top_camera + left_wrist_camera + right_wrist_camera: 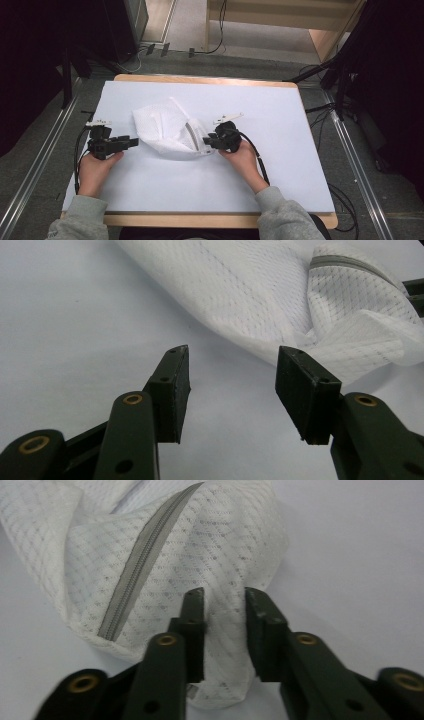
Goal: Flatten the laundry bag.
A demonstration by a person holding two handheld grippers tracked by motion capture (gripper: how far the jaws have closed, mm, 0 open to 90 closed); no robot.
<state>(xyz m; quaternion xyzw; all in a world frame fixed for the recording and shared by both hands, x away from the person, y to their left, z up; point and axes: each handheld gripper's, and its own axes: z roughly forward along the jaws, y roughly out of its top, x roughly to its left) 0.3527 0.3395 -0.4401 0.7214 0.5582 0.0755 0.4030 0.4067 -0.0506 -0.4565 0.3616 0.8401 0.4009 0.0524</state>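
White quilted-mesh fabric garment with a grey zipper [167, 131] lies crumpled near the middle of the white-covered counter [280, 165], slightly toward the far edge, between the 2 grippers. Right gripper [224, 625]: fingers [194, 630] narrowed around a fold of the mesh at the garment's right end, fabric bunched between the pads; whether the pads are pressing firmly I cannot tell, but the fold sits in the gap. The grey zipper [137, 567] runs diagonally just beside that pinch, not inside it. Left gripper [232, 390]: fingers wide apart, holding nothing, hovering low over the bare counter just short of the garment's left edge. Judgement: step in hand is taking the cloth at both ends to spread or fold it. To do it well, advance the left gripper until the hem lies between the pads, take 1 layer only, close fully, then draw both ends apart evenly so the zipper lies straight.
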